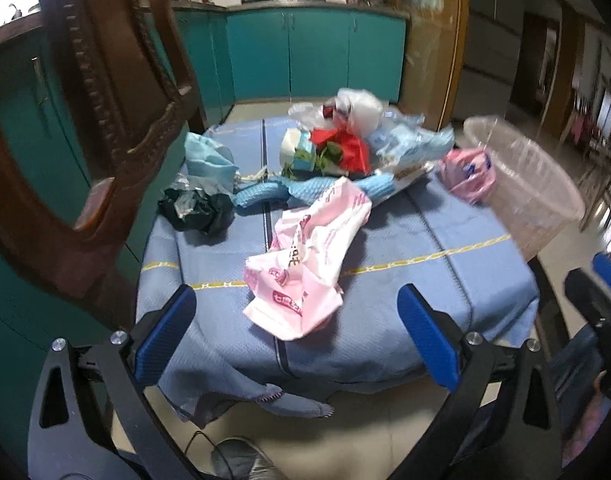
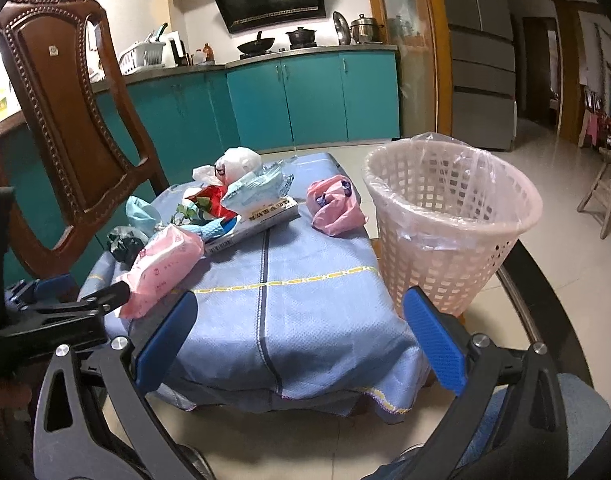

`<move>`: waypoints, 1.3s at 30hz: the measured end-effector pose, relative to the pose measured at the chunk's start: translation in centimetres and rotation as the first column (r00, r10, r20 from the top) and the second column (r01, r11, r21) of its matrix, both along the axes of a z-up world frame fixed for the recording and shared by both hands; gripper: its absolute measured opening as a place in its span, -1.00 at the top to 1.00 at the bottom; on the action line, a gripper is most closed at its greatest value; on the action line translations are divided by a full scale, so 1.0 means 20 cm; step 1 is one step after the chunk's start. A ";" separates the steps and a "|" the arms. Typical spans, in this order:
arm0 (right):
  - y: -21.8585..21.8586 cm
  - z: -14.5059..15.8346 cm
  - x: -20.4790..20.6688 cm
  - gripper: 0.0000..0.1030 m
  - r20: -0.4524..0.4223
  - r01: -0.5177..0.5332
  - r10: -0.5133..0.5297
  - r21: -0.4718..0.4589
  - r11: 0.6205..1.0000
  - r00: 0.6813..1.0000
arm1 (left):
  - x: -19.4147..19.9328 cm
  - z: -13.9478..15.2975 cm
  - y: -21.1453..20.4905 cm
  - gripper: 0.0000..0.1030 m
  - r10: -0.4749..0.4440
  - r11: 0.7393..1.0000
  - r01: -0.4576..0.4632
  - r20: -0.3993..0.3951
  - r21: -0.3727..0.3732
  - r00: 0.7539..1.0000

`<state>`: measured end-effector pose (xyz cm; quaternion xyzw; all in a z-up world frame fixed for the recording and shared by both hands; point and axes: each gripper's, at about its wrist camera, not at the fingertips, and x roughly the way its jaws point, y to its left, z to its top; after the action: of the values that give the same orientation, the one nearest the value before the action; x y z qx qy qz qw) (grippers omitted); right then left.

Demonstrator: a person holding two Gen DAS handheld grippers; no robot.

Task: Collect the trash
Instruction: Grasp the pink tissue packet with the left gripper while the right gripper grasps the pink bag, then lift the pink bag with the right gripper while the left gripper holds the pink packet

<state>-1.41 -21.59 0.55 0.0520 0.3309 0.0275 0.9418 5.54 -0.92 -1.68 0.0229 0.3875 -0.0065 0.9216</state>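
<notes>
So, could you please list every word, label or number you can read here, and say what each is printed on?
Nothing can be read with confidence.
Pink wrapper: red and dark printed characters, too blurred.
Flat box under the pile: dark print along its edge, too small.
Pink bag: blue marks, unreadable.
Sticker on the chair: illegible.
Fridge label: too small.

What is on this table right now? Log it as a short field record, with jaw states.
surface: small table under a blue quilted cloth
bin: pink lattice plastic wastebasket with clear liner, at the table's right edge; no trash seen inside
nearest trash: pink-and-white printed plastic wrapper
other trash: crumpled black plastic bag; small knotted pink bag; red wrapper in the far pile
left gripper: jaws open, empty
right gripper: jaws open, empty
</notes>
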 end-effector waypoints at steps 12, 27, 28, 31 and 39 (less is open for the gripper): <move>-0.09 -0.04 0.41 -0.78 -0.078 -0.016 0.018 0.023 1.000 0.997 | 0.31 -0.13 0.01 -0.05 -0.007 1.000 0.007 -0.136 0.002 0.991; -0.02 -0.18 0.97 -0.20 -0.227 -0.245 0.203 -0.176 0.953 0.952 | 0.16 0.10 0.26 0.52 0.041 0.974 -0.022 0.081 -0.224 0.996; -0.01 -0.19 0.98 -0.16 -0.233 -0.245 0.199 -0.188 0.951 0.952 | 0.16 0.11 0.28 0.53 0.048 0.970 -0.025 0.086 -0.241 0.995; -0.01 -0.25 1.03 -0.14 -0.293 -0.245 0.182 -0.196 0.950 0.939 | 0.18 0.13 0.30 0.54 0.054 0.968 -0.031 0.086 -0.250 0.995; -0.07 -0.25 1.02 0.36 -0.343 -0.224 0.184 -0.081 0.971 0.921 | 0.14 0.15 0.32 0.57 0.053 0.966 -0.032 0.077 -0.257 0.996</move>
<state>19.07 -22.93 -4.53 -0.0346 0.4900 0.0966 0.8657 8.29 5.46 1.34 -0.1040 0.3453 -0.0357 0.9320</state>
